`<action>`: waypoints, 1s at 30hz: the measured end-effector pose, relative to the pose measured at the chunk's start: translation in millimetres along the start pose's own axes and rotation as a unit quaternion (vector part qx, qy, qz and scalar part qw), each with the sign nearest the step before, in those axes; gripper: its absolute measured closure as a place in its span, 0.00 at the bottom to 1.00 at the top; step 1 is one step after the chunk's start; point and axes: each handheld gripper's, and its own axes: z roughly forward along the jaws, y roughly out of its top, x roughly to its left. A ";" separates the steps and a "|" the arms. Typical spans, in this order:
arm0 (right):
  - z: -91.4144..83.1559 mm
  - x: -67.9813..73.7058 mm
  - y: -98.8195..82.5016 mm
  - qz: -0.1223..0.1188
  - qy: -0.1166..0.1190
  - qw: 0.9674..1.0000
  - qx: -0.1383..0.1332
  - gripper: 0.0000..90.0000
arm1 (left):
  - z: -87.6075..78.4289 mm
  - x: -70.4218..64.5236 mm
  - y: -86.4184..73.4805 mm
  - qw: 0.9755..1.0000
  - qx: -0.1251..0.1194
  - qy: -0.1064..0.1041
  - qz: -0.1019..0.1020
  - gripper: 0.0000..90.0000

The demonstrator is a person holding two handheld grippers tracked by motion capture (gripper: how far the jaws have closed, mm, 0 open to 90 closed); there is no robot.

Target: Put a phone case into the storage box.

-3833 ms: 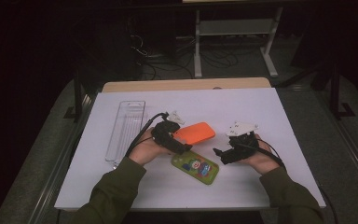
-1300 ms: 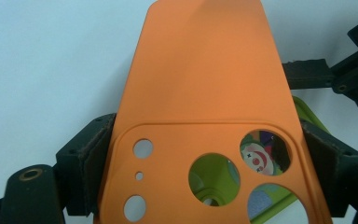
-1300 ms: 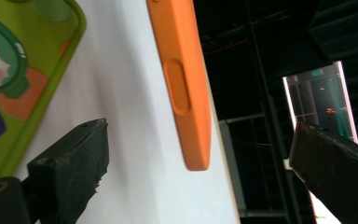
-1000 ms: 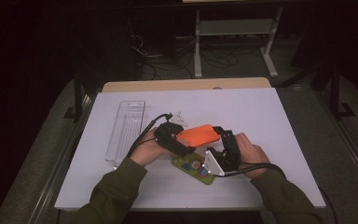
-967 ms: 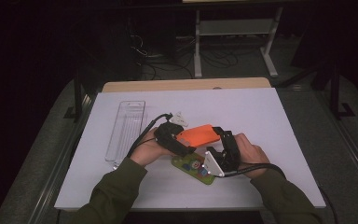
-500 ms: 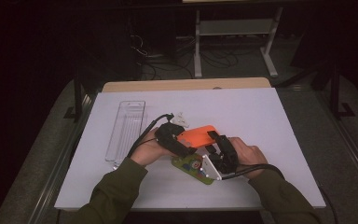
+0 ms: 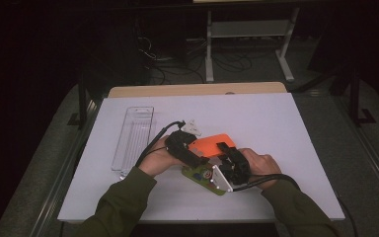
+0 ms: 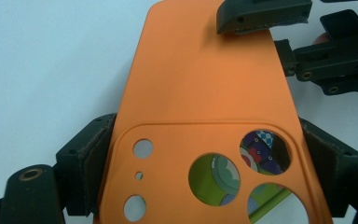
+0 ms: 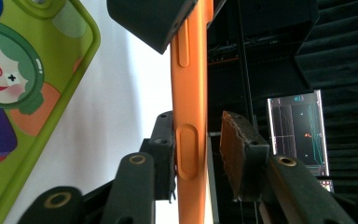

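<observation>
Nearest the person, a green phone case [image 7: 203, 175] printed with a cartoon clown lies flat on the white surface [image 7: 276, 123]; no writing can be read on it. Just above it, the orange phone case [image 7: 211, 145] is pinched across its camera end by the left gripper [image 7: 190, 154]. The right gripper [image 7: 225, 157] straddles its far end, fingers [image 9: 240, 154] just closing, one side touching, the other apart. Farther left lies an empty clear tray [image 7: 133, 138].
</observation>
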 end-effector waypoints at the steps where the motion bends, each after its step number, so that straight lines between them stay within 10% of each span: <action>1: 0.1 -0.1 -0.1 0.001 0.001 1.000 0.000 0.75 | -0.2 0.0 0.1 1.000 0.000 0.000 0.000 0.18; 30: -1.5 0.5 3.0 -0.015 -0.005 1.000 0.014 0.92 | 0.3 1.7 -0.9 0.999 -0.018 -0.022 -0.016 0.16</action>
